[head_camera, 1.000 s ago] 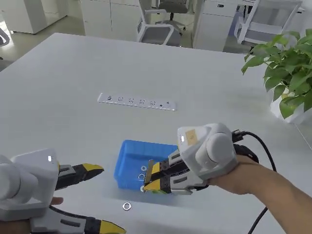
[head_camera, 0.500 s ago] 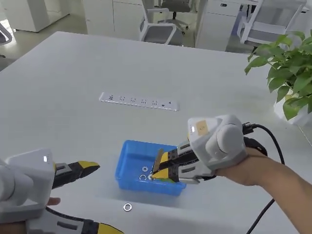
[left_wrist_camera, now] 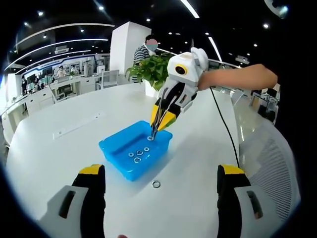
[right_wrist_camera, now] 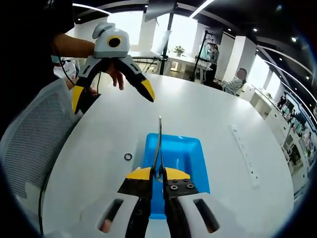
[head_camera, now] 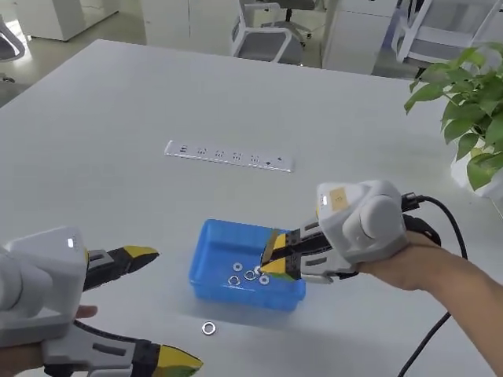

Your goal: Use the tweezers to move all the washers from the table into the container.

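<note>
One bench: a wide white bench lies under both tools.
Plant: a leafy green potted plant stands well apart, off the right tool's outer side.
Right tool: the white-and-yellow right tool has its jaws pressed together on the tweezers and hangs over the container.
Left tool: the matching left tool has its jaws spread wide and empty.
Container: a shallow blue plastic container sits directly under the right tool's jaws, ahead of the left tool.
Power strip: a flat white power strip lies beyond the container from both tools.
Tweezers: thin metal tweezers jut from the right tool, tips down inside the container. Whether they pinch a washer cannot be told.
Washers: several small metal ring washers lie on the container floor by the tweezer tips. One loose washer lies on the bench just outside the near wall, ahead of the left tool.
</note>
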Demonstrator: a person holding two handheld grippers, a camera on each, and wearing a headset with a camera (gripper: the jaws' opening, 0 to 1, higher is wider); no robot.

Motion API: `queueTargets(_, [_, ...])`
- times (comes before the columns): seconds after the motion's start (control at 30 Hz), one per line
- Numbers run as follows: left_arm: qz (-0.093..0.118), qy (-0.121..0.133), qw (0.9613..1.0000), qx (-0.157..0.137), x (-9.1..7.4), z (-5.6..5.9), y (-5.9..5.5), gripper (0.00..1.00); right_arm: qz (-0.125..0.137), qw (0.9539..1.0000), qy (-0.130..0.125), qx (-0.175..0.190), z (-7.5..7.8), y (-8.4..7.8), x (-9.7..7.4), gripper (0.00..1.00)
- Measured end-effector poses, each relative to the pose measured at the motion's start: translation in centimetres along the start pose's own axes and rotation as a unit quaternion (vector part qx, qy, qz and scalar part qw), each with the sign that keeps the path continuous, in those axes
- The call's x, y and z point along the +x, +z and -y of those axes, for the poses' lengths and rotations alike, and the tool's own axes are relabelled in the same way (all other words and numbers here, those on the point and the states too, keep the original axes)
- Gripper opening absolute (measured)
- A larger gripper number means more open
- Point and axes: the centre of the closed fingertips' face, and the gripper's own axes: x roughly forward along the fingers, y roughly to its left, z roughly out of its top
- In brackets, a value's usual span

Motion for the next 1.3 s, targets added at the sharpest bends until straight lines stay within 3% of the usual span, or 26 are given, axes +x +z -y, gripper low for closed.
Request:
queueTargets(0.6, [-0.004,0.004,0.9999,-0.010,0.3,-0.7,-0.2,0.99,-0.007,0.9998,-0.017,0.011,2.0,-2.6,1.3,0.08])
queueTargets(1.3, [-0.004,-0.001,0.9999,-0.012,1.5,-1.7,0.9,0.97,-0.023,0.9994,-0.020,0.018,3.1,-4.7,3.3,0.08])
